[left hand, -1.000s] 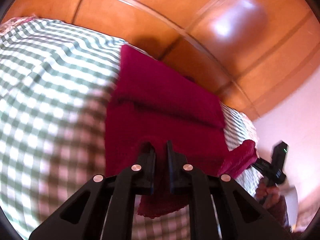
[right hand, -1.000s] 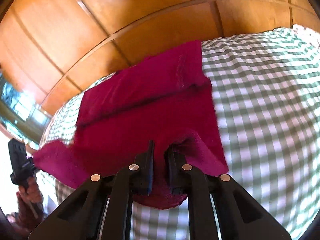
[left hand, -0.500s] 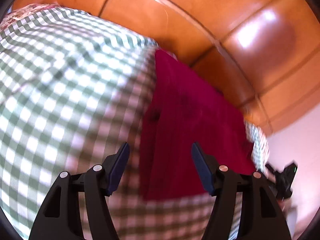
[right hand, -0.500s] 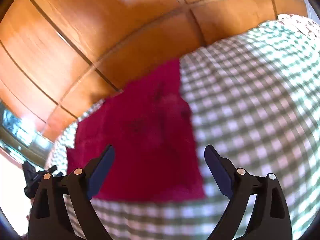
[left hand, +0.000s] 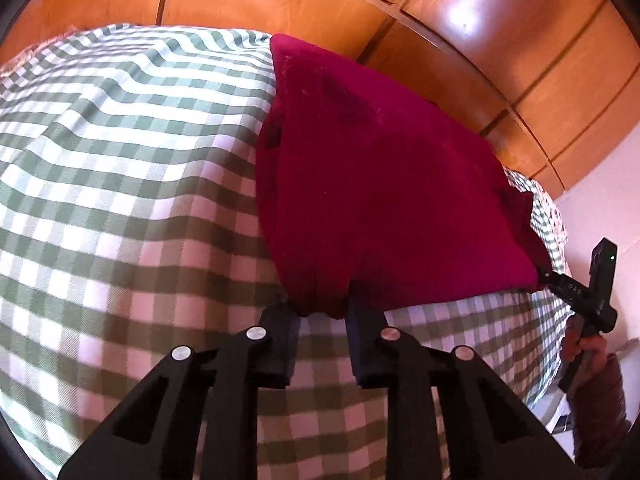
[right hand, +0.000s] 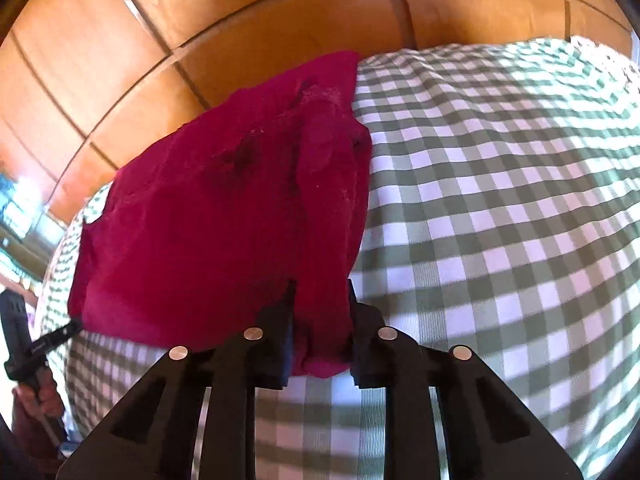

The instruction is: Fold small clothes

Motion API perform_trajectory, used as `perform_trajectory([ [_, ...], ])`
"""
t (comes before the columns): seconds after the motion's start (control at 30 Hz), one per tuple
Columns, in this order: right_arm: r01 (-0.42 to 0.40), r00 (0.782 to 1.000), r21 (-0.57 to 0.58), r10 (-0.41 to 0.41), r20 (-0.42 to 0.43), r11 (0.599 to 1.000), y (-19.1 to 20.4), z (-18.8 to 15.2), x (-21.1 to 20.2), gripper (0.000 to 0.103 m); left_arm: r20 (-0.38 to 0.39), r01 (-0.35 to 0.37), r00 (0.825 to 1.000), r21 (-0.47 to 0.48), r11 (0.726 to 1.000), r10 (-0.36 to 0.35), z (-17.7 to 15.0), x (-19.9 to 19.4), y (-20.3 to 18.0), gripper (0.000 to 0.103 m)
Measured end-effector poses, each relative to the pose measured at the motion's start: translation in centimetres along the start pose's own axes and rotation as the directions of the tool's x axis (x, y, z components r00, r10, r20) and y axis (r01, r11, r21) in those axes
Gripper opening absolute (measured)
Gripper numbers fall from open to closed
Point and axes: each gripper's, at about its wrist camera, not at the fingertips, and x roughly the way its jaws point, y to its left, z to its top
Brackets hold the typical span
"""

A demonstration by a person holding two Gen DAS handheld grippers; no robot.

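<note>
A dark red garment [left hand: 376,184] lies folded on a green and white checked bedspread [left hand: 120,168]. My left gripper [left hand: 323,314] is shut on the garment's near left corner. My right gripper [right hand: 322,312] is shut on the near right corner of the same garment [right hand: 224,220]. The right gripper also shows at the far right of the left wrist view [left hand: 538,276], touching the cloth's corner. The left gripper shows at the far left of the right wrist view [right hand: 74,326].
A wooden panelled headboard or wardrobe [left hand: 400,12] stands right behind the bed [right hand: 500,184]. A pale wall [left hand: 608,208] is on the right of the left wrist view. The checked cover spreads wide on both sides of the garment.
Half a second ago both grippers were open above the flat garment. Now both have come down and closed on its near corners.
</note>
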Motion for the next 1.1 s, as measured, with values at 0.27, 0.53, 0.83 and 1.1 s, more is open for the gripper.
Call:
perform_trajectory([
  [0.27, -0.037, 0.997, -0.089, 0.031, -0.068, 0.995, 0.5, -5.7, -5.1, 0.018, -0.054, 0.053, 0.997, 0.012, 0.999, -0.052, -5.3, -3.4, 1.2, 0.019],
  [0.53, -0.036, 0.986, -0.080, 0.022, -0.164, 0.996, 0.0, -11.9, -8.3, 0.017, -0.060, 0.013, 0.998, 0.050, 0.999, -0.010, -9.4, -7.1, 0.3, 0.033],
  [0.83, 0.032, 0.997, -0.058, -0.036, -0.064, 0.998, 1.2, -8.9, -8.1, 0.062, 0.157, -0.286, 0.951, 0.105, 0.953, 0.268, -3.2, -7.0, -1.0, 0.052],
  [1.1, 0.098, 0.995, -0.069, -0.098, 0.003, 0.993, 2.6, -6.4, -7.3, 0.062, 0.178, -0.323, 0.938, 0.148, 0.935, 0.296, -1.3, -5.3, -2.1, 0.057],
])
